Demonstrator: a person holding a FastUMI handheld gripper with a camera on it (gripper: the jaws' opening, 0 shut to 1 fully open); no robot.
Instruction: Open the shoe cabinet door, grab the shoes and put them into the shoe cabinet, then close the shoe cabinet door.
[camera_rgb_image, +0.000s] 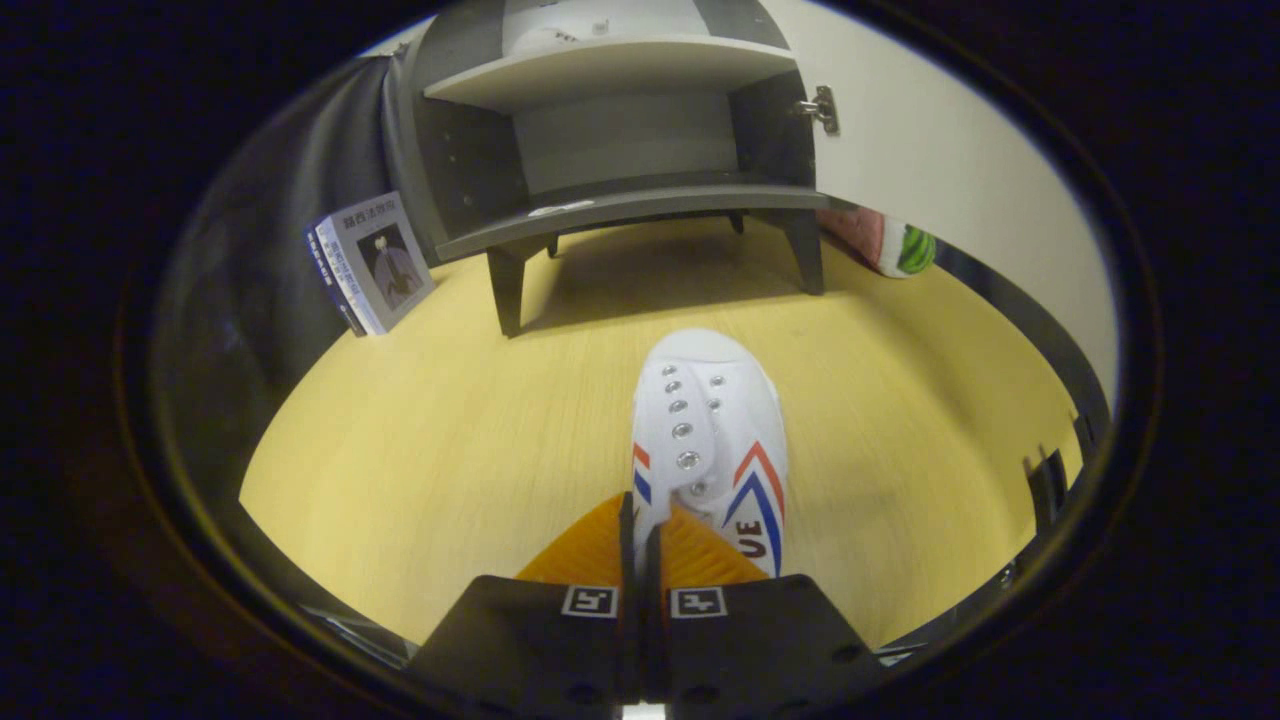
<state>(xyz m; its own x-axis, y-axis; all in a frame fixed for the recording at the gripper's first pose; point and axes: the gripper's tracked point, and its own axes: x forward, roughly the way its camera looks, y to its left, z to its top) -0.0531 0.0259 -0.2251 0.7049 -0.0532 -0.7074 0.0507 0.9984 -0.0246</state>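
Leftmost, a book (372, 262) leans against the dark booth wall, standing on the yellow desk (430, 450). Just beside it stands the grey shoe cabinet (610, 130) on short legs, its white door (950, 170) swung open to the right and its lower compartment bare. Ahead of the cabinet, a white shoe (712, 430) with red and blue chevrons points toward it. The gripper (640, 535) has its jaws nearly pressed together, apparently pinching the shoe's heel edge between them. Beyond the door lies a pink-and-green object (895, 245), partly hidden.
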